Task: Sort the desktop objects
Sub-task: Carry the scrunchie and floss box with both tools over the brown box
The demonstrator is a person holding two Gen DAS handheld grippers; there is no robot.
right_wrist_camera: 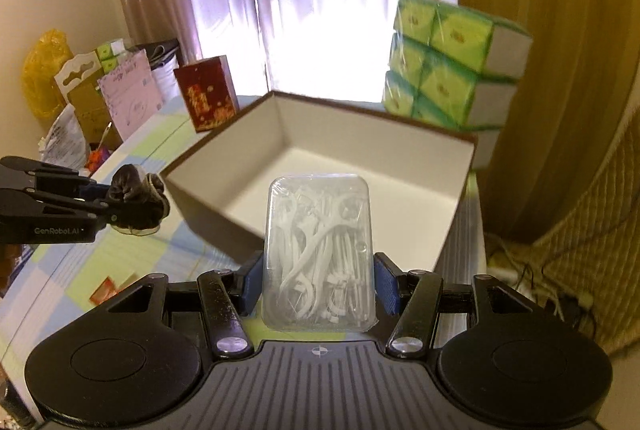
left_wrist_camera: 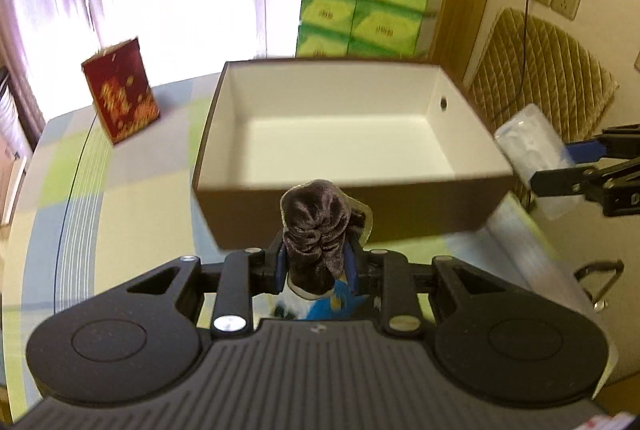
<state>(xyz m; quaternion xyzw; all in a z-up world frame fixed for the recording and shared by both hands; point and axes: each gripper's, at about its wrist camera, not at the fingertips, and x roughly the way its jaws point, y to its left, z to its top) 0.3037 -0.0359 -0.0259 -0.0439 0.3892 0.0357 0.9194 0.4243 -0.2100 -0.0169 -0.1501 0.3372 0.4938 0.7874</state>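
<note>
An open brown box (left_wrist_camera: pixel 360 207) with a white inside stands on the table, seen in both views (right_wrist_camera: pixel 224 213). My left gripper (left_wrist_camera: pixel 316 262) is shut on a dark brown velvet scrunchie (left_wrist_camera: pixel 316 226), held just before the box's near wall; from the right wrist it shows at the left (right_wrist_camera: pixel 136 201). My right gripper (right_wrist_camera: pixel 320 282) is shut on a clear plastic case of white floss picks (right_wrist_camera: pixel 320 254), held above the box's near rim. In the left wrist view that case (left_wrist_camera: pixel 536 149) hangs beside the box's right wall.
A red gift box (left_wrist_camera: pixel 120 93) stands at the back left of the table. A wrapped stack of green tissue packs (left_wrist_camera: pixel 364 5) rises behind the brown box. A wicker chair (left_wrist_camera: pixel 544 69) stands to the right. Bags and cartons (right_wrist_camera: pixel 96 97) crowd the far left.
</note>
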